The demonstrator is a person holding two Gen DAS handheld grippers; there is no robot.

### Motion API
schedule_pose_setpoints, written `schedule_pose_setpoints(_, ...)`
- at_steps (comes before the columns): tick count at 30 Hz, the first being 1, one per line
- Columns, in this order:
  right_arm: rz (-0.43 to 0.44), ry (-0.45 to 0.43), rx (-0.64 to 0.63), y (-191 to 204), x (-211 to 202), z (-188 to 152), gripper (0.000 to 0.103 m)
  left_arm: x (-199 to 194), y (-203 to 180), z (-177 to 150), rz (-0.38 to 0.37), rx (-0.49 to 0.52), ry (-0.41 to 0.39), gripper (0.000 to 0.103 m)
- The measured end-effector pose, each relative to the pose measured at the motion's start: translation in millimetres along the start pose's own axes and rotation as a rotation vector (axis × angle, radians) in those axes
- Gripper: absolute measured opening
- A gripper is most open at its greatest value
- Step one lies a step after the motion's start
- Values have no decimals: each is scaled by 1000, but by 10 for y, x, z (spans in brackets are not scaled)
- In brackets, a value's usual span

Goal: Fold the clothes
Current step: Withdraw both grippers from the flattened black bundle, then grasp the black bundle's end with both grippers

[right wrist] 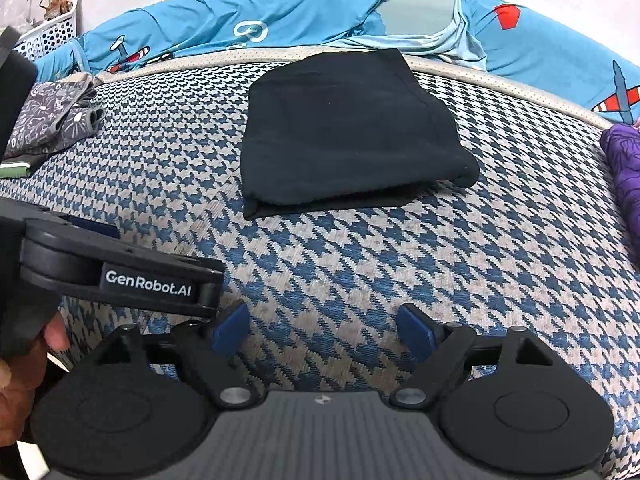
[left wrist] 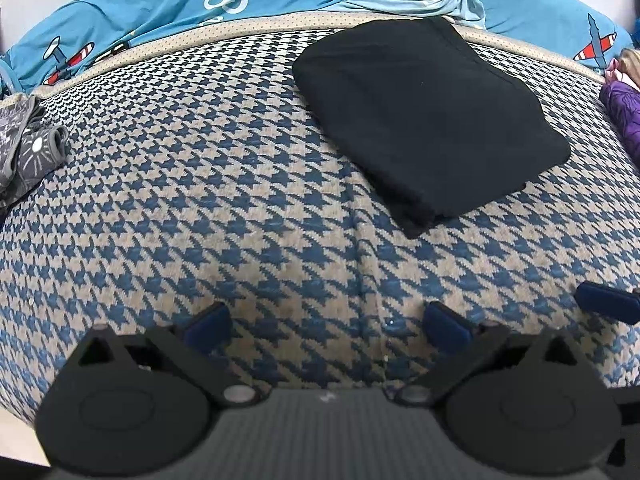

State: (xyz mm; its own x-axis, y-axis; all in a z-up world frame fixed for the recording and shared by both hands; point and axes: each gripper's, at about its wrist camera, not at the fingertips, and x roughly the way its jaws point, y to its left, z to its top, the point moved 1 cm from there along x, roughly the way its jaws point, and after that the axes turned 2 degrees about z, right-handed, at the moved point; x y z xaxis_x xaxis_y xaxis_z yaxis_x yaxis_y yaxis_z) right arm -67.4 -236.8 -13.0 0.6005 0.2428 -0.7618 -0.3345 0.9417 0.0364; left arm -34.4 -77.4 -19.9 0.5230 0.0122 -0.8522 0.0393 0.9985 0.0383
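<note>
A black garment [left wrist: 420,120] [right wrist: 348,132] lies folded into a thick rectangle on the blue-and-beige houndstooth bed cover [left wrist: 200,208] [right wrist: 460,260], near its far edge. My left gripper [left wrist: 326,326] hovers over bare cover well short of the garment, open, with nothing between its blue pads. My right gripper [right wrist: 324,330] is likewise open and holds nothing, also short of the garment. The left gripper's black housing [right wrist: 120,276] shows at the left of the right wrist view, held by a hand [right wrist: 24,368]. One blue fingertip [left wrist: 608,306] of the right gripper shows at the right edge of the left wrist view.
A grey patterned garment [left wrist: 28,148] [right wrist: 52,120] lies crumpled at the left. Purple fabric [left wrist: 624,116] [right wrist: 624,160] sits at the right edge. A bright blue aeroplane-print blanket [left wrist: 180,4] [right wrist: 280,12] is bunched along the far side. A white perforated basket [right wrist: 48,36] stands at the far left.
</note>
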Motion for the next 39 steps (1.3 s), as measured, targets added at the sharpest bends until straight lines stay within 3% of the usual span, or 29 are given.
schedule_pose_setpoints(13, 14, 23, -41, -59, 3, 56, 87, 25, 77, 43, -30, -1, -1, 103)
schedule_pose_setpoints(21, 110, 18, 16, -437, -38, 225, 87, 88, 150, 178, -82, -31, -25, 103)
schedule_pose_setpoints(33, 251, 13, 260, -1199, 149, 571, 86, 260, 258, 604, -298, -110, -39, 103)
schedule_pose_setpoints(39, 307, 41, 355, -1389, 359, 621, 86, 478, 275, 830, -349, -108, -21, 103)
